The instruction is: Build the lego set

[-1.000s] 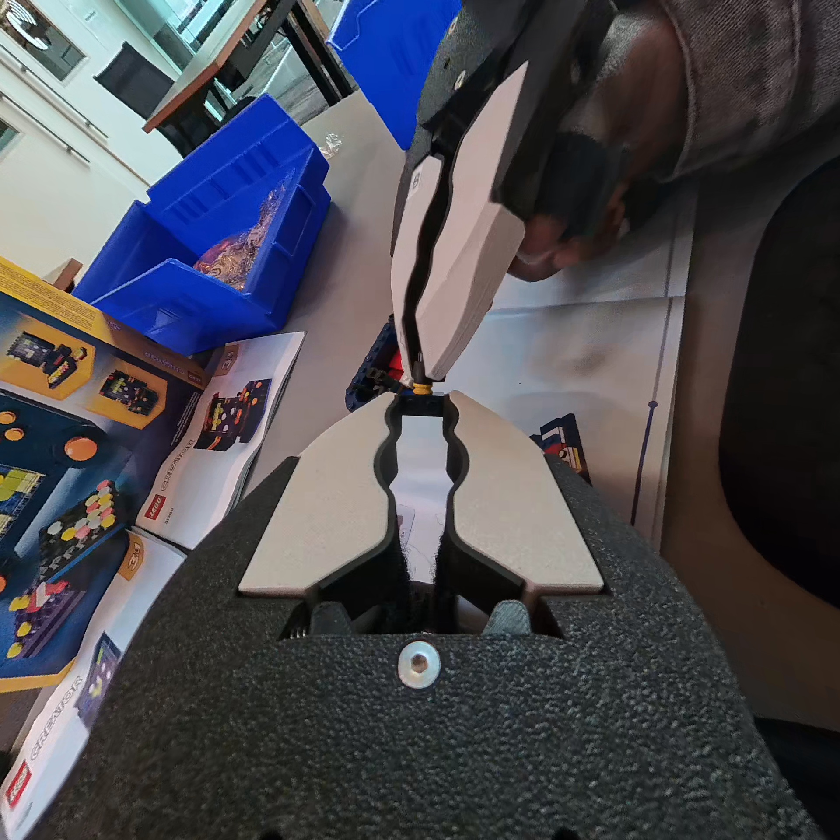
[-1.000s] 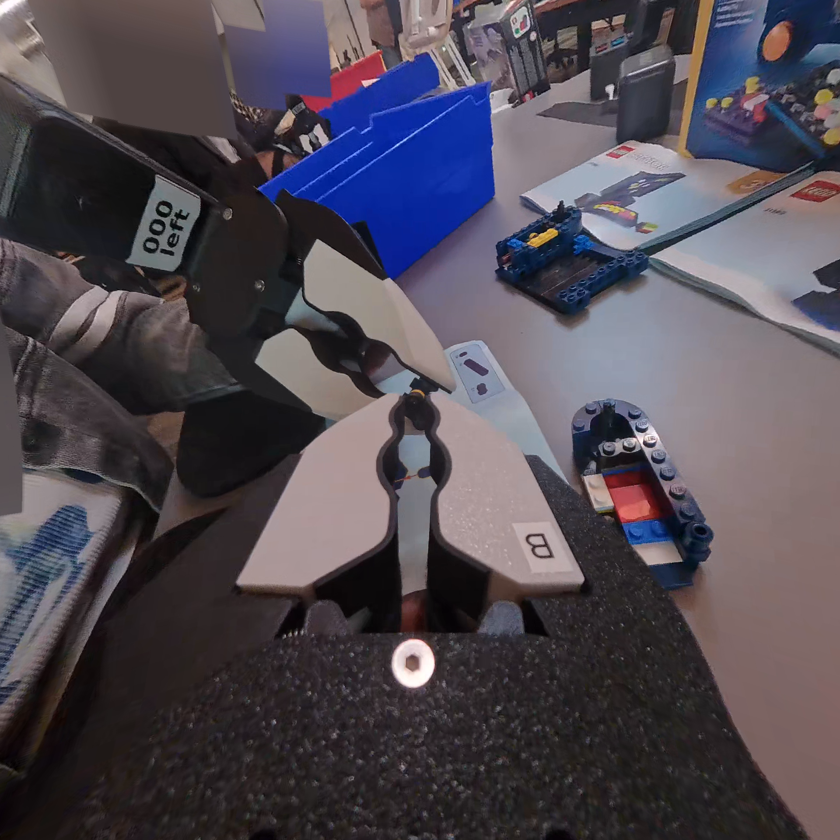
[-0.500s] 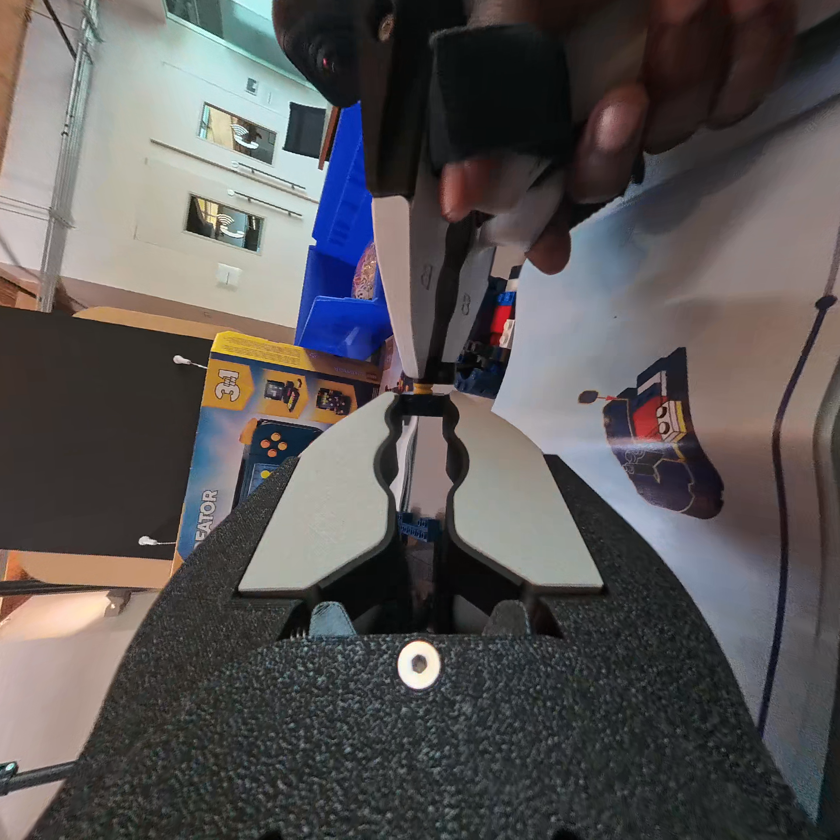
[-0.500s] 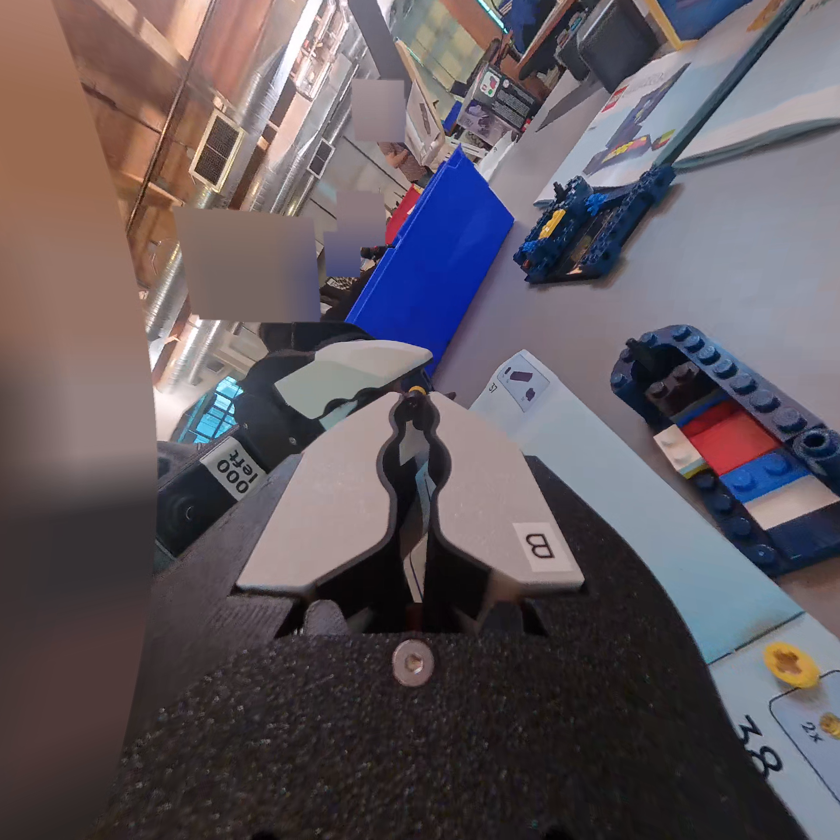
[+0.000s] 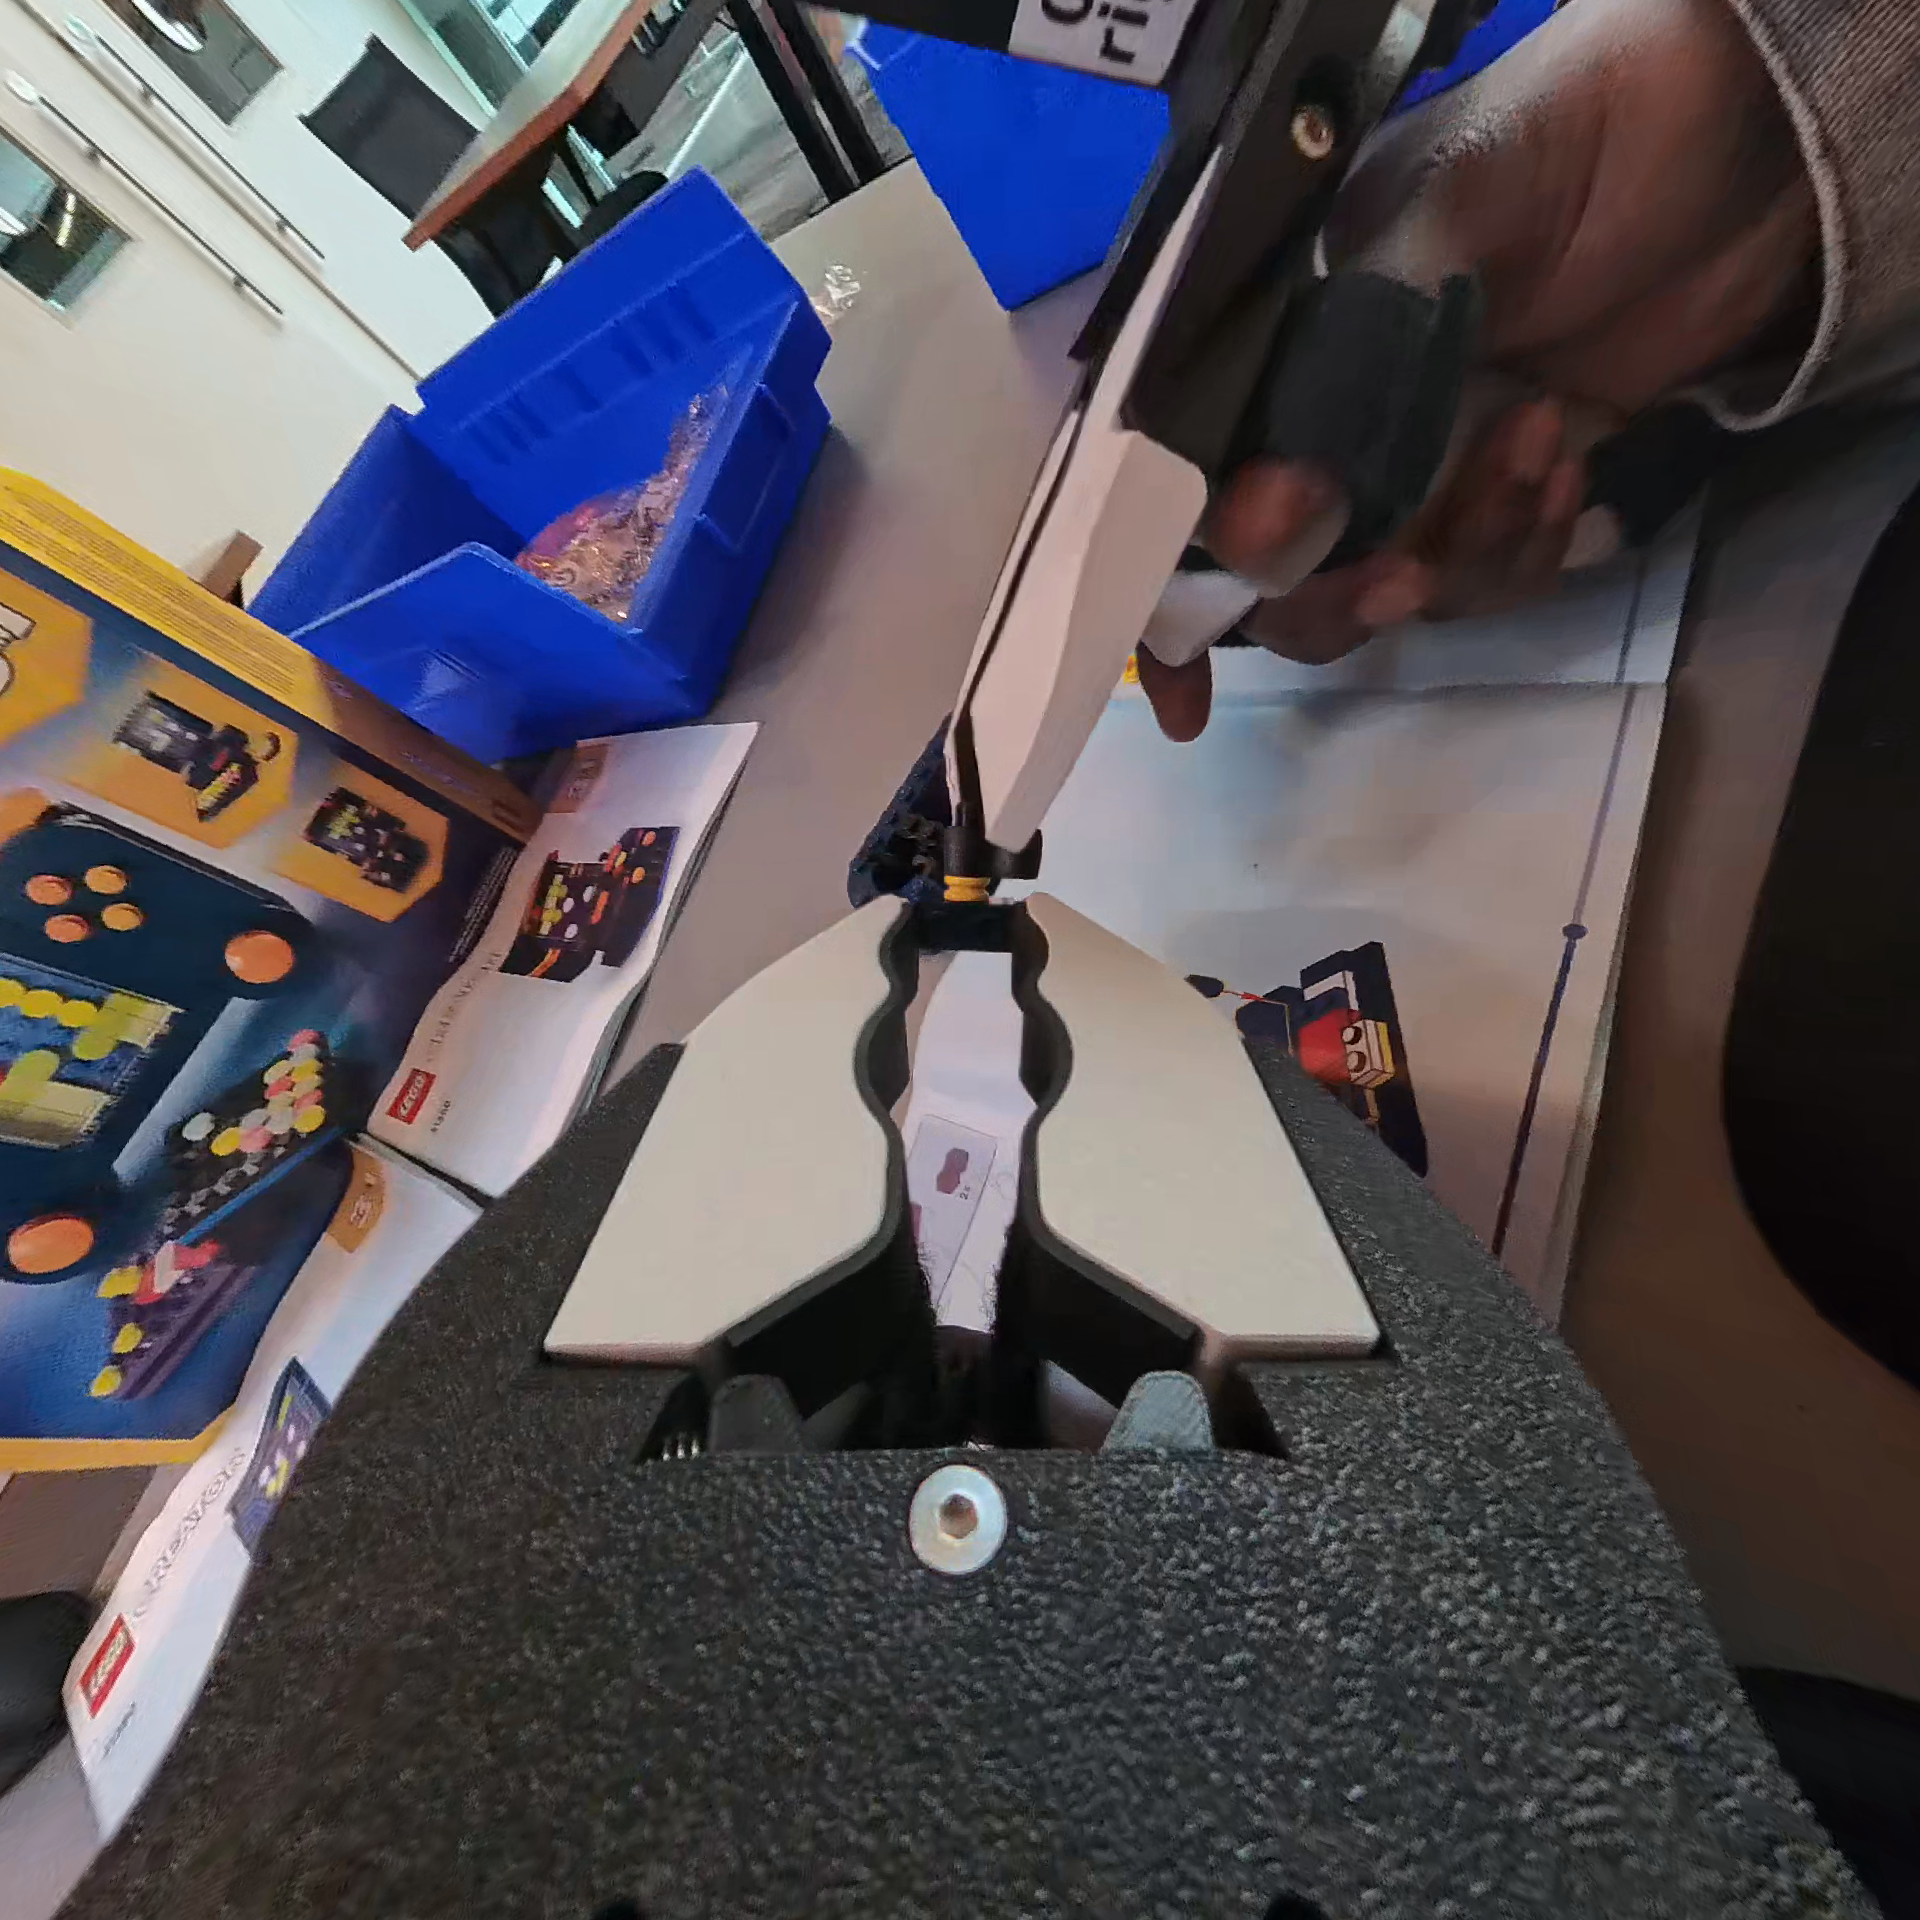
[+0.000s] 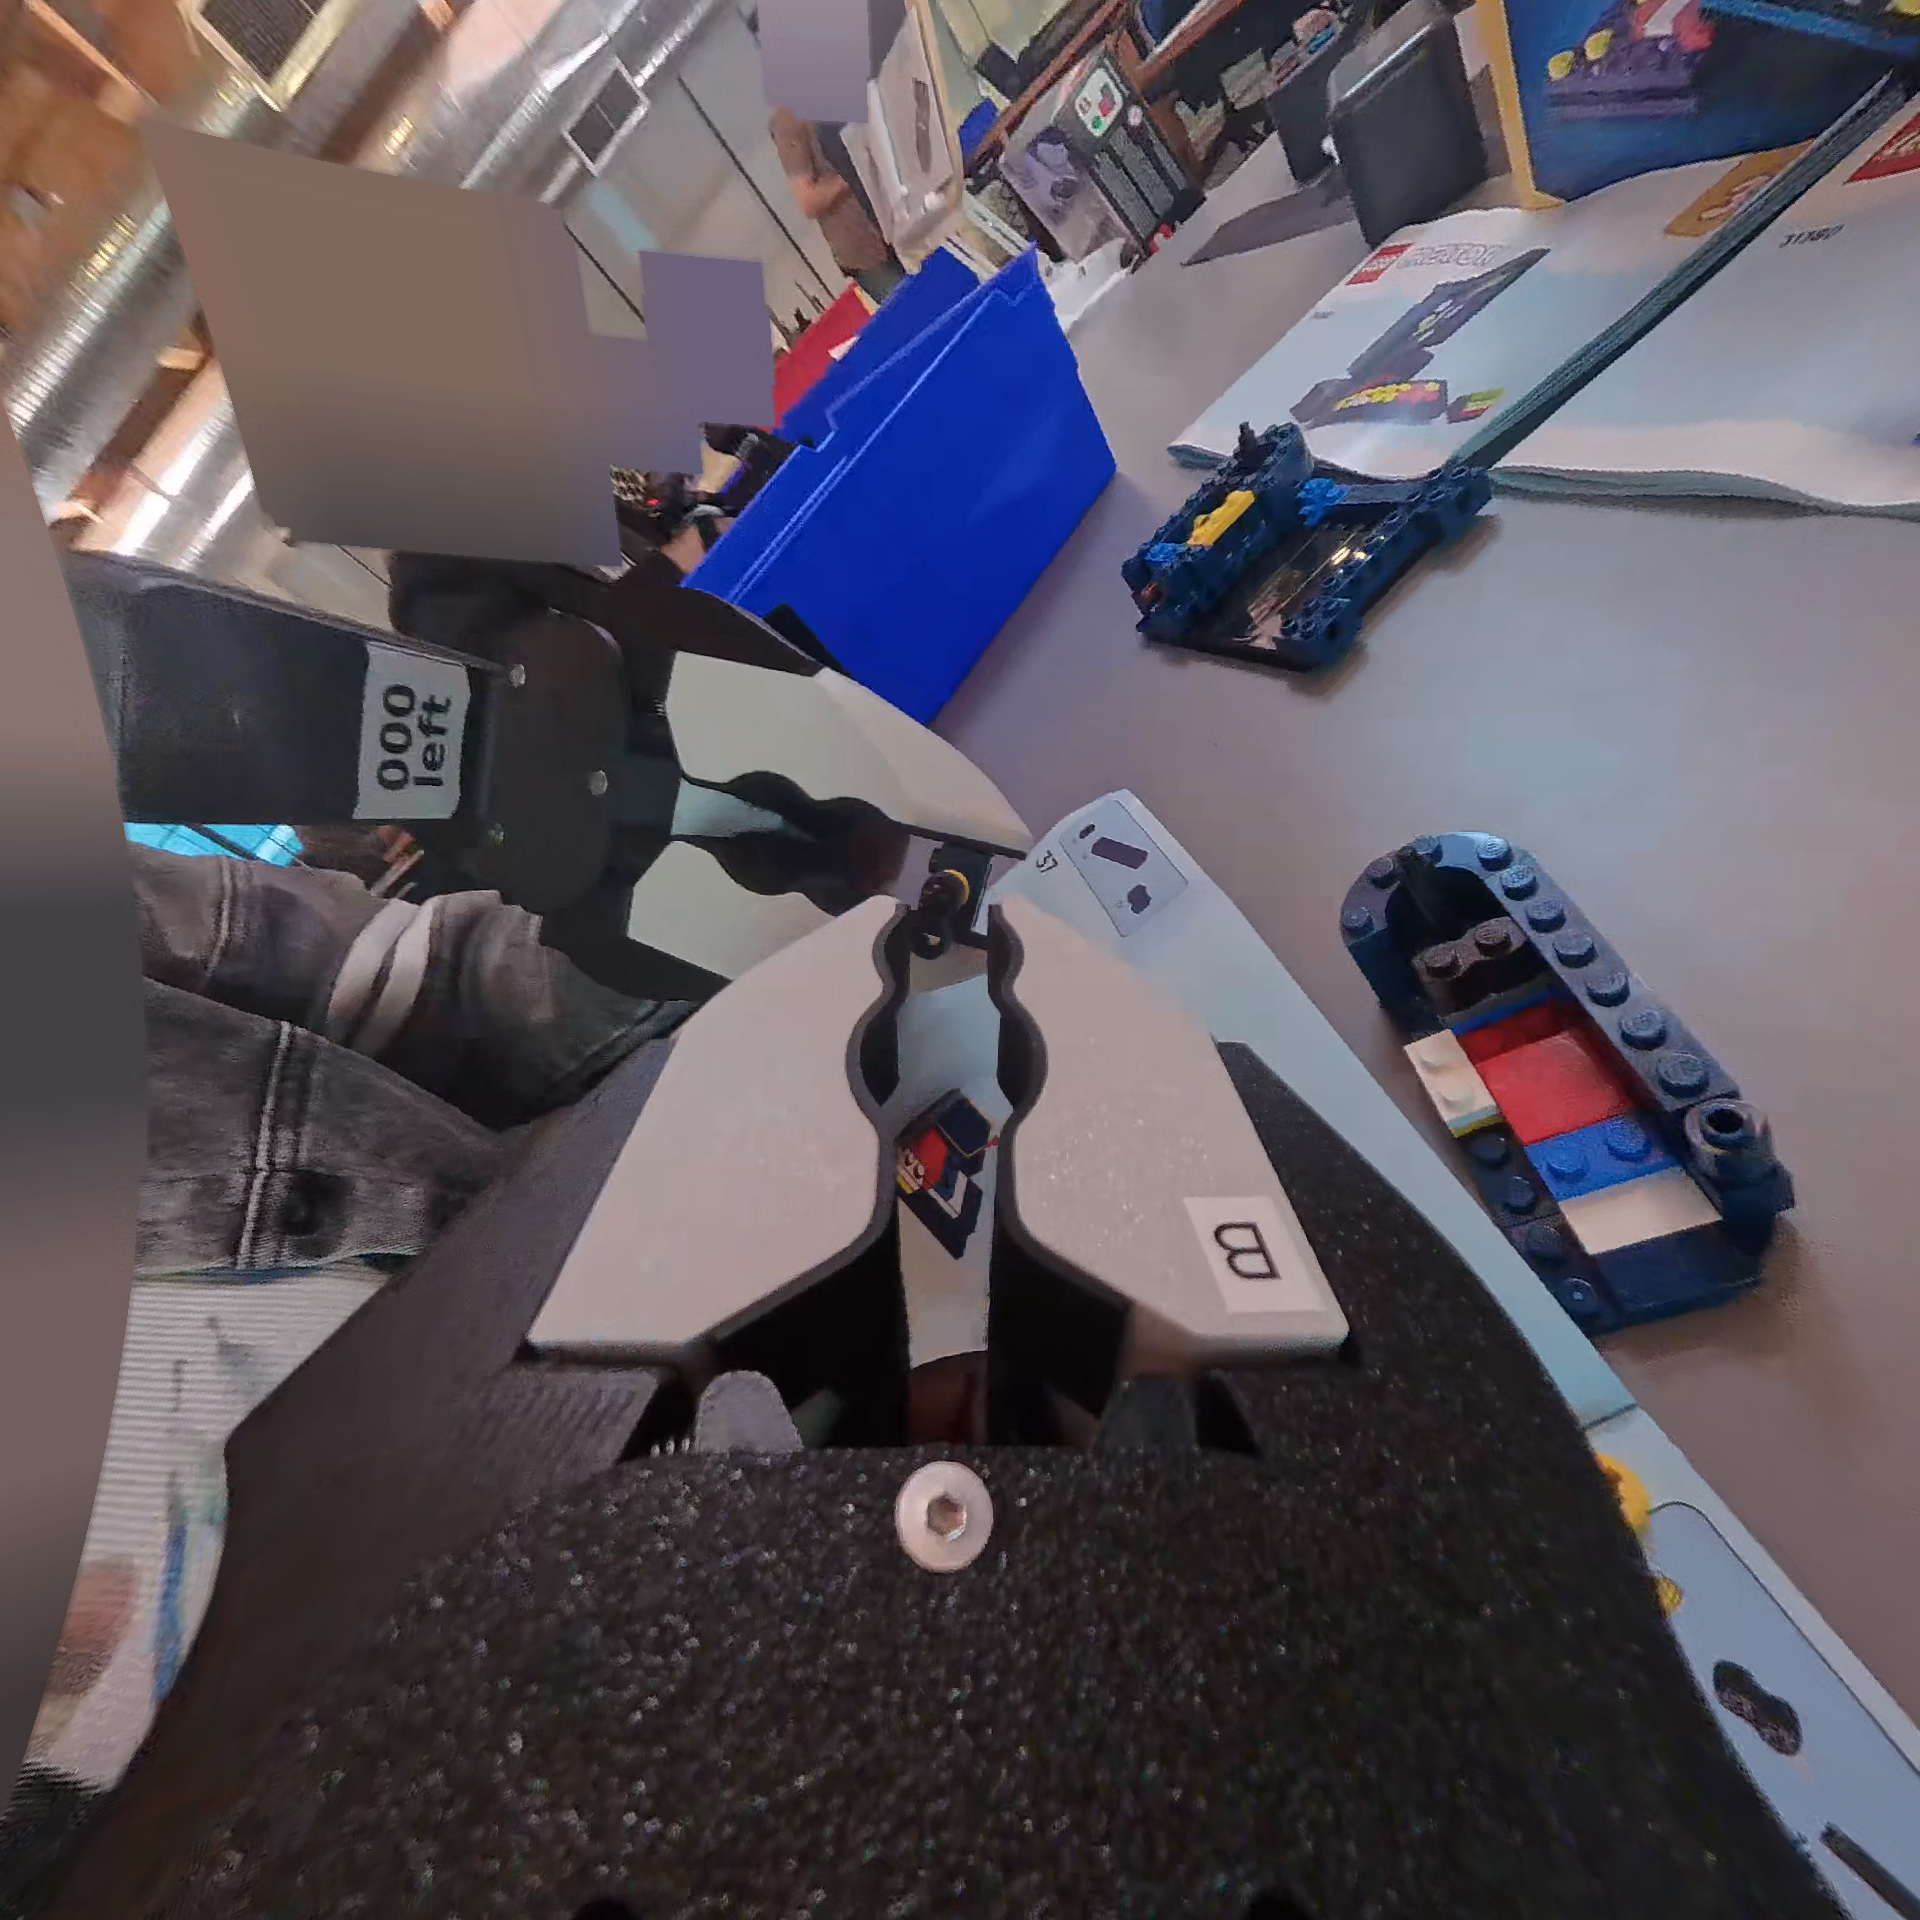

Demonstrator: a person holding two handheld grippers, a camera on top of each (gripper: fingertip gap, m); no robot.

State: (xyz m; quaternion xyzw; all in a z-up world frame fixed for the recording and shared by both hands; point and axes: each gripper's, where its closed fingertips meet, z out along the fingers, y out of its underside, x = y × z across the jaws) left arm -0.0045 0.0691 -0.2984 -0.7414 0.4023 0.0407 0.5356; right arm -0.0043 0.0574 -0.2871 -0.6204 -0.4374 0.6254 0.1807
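The right gripper (image 6: 940, 920) has loosened around the small black-and-yellow piece (image 5: 966, 891); the left gripper (image 5: 964, 928) pinches its dark base

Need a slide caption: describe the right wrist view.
Two grippers meet tip to tip on a small black-and-yellow piece above a booklet.

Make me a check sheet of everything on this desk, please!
Surface: grey table, with an open booklet page under the tools.
Job's things: small dark brick in the left tool; black-and-yellow bit at the right tool tips.
Clutter: boat-shaped brick build, blue brick frame, blue bins, booklets, toy box.
Tools: left tool shut on the small dark brick; right tool's grip unclear.
Cables: nothing seen.
Surroundings: another table behind; a hand on the right tool.
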